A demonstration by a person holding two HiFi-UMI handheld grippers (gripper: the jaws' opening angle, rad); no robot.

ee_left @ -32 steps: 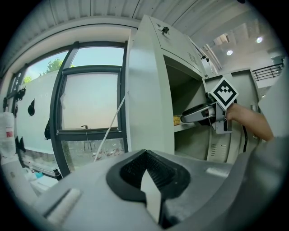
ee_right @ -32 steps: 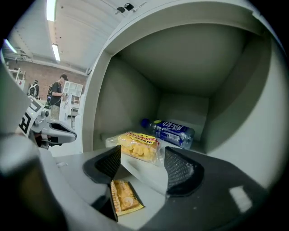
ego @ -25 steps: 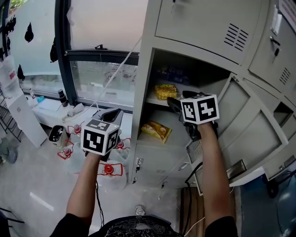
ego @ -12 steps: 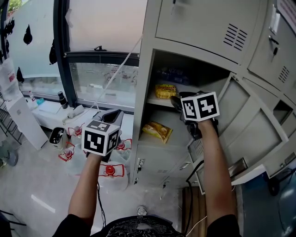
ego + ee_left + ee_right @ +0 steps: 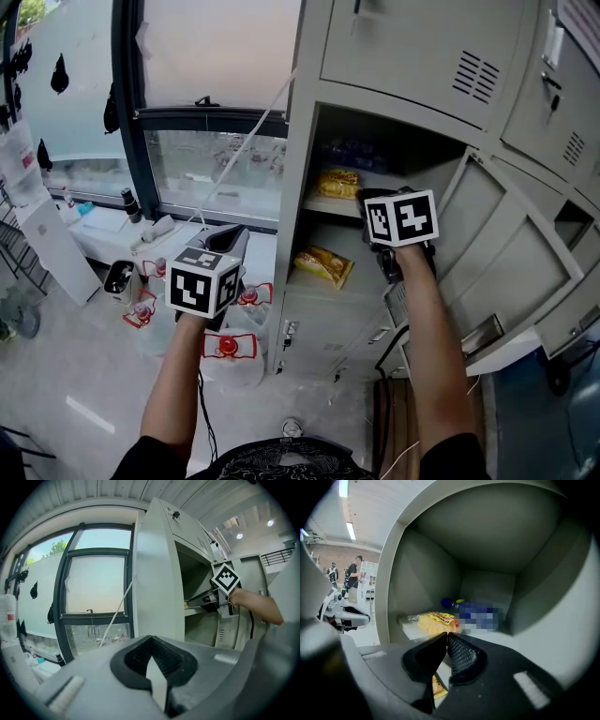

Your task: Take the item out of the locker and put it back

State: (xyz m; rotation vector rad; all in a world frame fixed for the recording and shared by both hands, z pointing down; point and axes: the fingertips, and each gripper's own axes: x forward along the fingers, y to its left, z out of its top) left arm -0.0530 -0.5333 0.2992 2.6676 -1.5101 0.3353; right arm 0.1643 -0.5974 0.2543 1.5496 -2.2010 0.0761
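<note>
Inside the open locker point(image 5: 298, 141), the upper shelf point(image 5: 323, 204) carries a yellow snack packet point(image 5: 337, 183) at its near left, with something blue point(image 5: 354, 153) farther back. The lower shelf point(image 5: 361, 281) carries a second yellow packet point(image 5: 323, 266) on its left.

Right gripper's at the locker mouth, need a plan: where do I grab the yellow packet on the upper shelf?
Pinch the near edge of the yellow packet, coming straight in through the open front: it lies flat on the shelf, edge facing out. Open the right gripper first.
</note>
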